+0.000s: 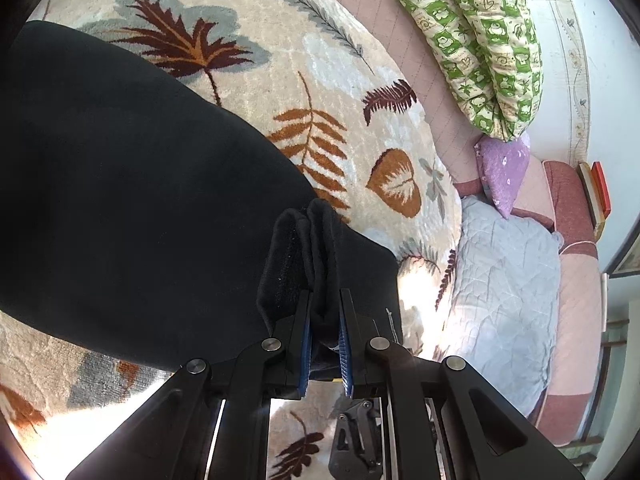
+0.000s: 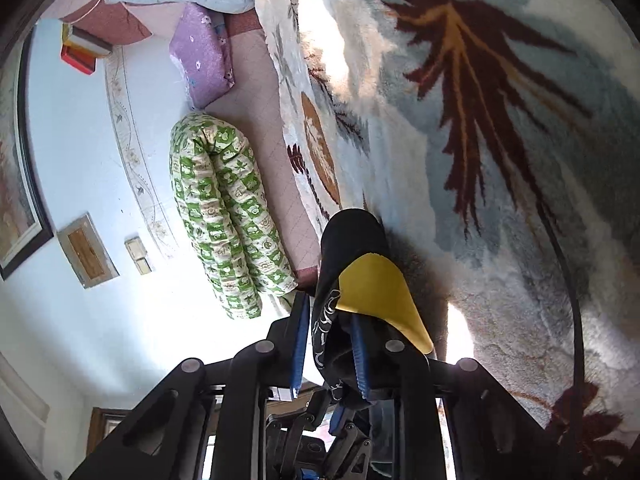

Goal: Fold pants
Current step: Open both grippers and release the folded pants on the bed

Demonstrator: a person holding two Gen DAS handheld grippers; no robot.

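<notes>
The black pants [image 1: 132, 208] lie spread over the leaf-patterned rug [image 1: 280, 52], filling the left of the left wrist view. My left gripper [image 1: 325, 300] is shut on a bunched fold of the black pants, which sticks up between its blue pads [image 1: 305, 344]. In the right wrist view my right gripper [image 2: 329, 308] is shut on another part of the pants [image 2: 352, 236], black cloth with a yellow patch [image 2: 376, 288] and a white printed pattern. That cloth bulges up past the fingertips and drapes over the right finger.
A green-and-cream patterned bolster [image 1: 480, 40], a purple pillow [image 1: 504, 168] and a grey quilted cushion [image 1: 500, 292] lie on pink bedding [image 1: 576, 320] along the rug's edge. Books [image 1: 598, 192] and framed pictures [image 2: 86, 252] stand by the white wall. A thin black cable [image 2: 568, 272] crosses the rug.
</notes>
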